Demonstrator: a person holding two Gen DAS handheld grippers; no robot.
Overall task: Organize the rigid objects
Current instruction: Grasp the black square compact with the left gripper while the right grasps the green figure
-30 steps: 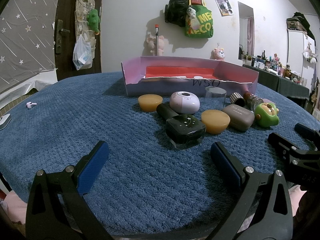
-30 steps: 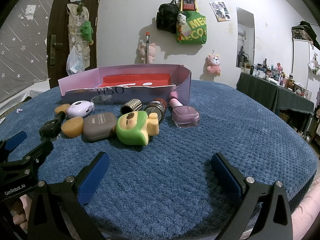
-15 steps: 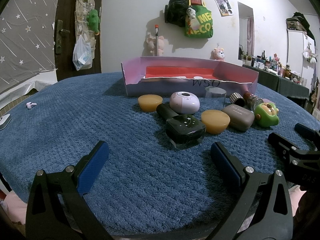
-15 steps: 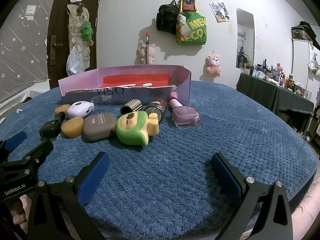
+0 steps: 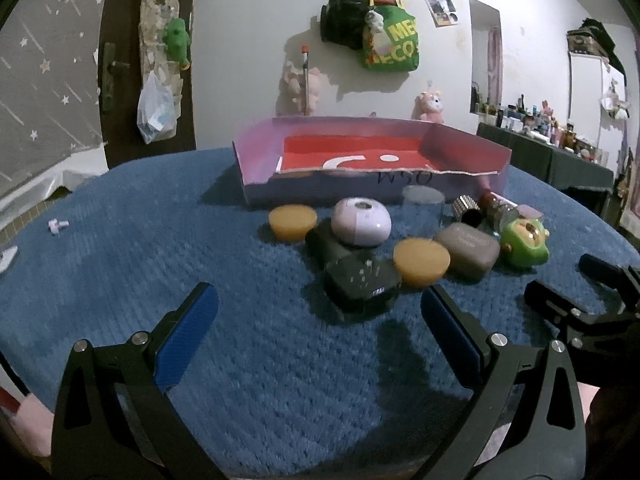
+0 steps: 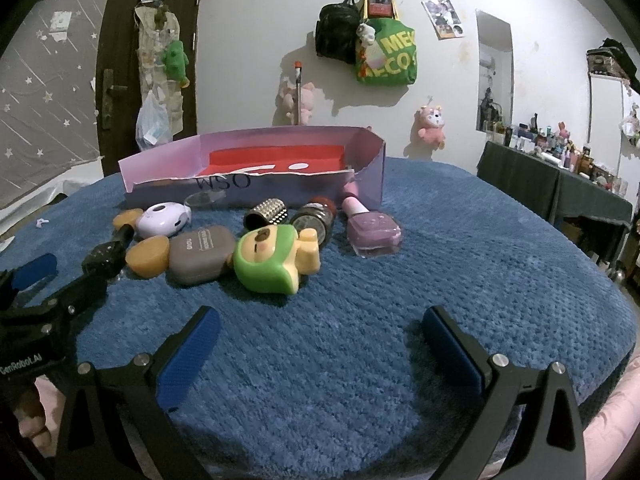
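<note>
Small items clustered mid-frame on blue tabletop [image 6: 460, 280], just before pink box [image 6: 256, 190]. Green bear figure [image 6: 272, 260] at front, touching grey case [image 6: 202, 254]. Dark bottle [image 5: 360, 280] blurred in left view, partly hidden behind left tool [image 6: 34, 280] in right view. Left tool [image 5: 318, 312] spread, empty; right tool [image 6: 320, 336] spread, empty.

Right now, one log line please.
left gripper: open, empty | right gripper: open, empty | dark green nail-polish bottle: nearest left | purple cardboard box: empty
</note>
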